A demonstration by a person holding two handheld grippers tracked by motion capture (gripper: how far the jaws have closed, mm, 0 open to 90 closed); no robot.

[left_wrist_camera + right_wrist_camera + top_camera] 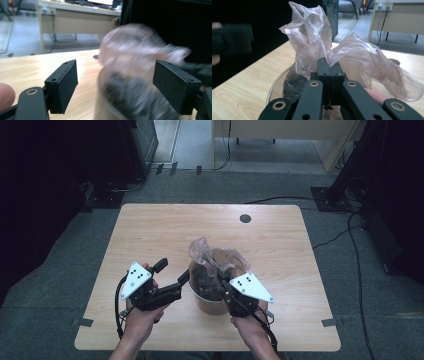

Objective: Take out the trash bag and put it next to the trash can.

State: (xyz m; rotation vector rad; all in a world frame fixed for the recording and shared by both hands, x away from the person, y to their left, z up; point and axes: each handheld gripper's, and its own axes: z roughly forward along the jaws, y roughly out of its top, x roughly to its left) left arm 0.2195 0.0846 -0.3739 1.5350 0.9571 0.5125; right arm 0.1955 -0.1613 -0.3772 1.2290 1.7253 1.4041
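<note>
A tan paper tub point(207, 304) stands on the wooden table point(150, 230), near its front edge. A thin clear plastic bag point(212, 256) lines it and holds dark stuff point(293, 83). My right gripper point(220, 276) is at the tub's right rim, shut on a fold of the bag point(309, 37), with its jaws point(328, 67) pressed together on the film. My left gripper point(172, 271) hangs open just left of the tub. In the left gripper view its jaws point(117, 80) stand wide apart in front of the blurred bag point(140, 50) and tub rim point(105, 102), touching neither.
A round dark grommet point(245, 218) sits in the tabletop near the far edge. Cables point(350, 230) run over the carpet to the right. A pale desk point(280, 130) stands beyond the table. A dark curtain hangs at the left.
</note>
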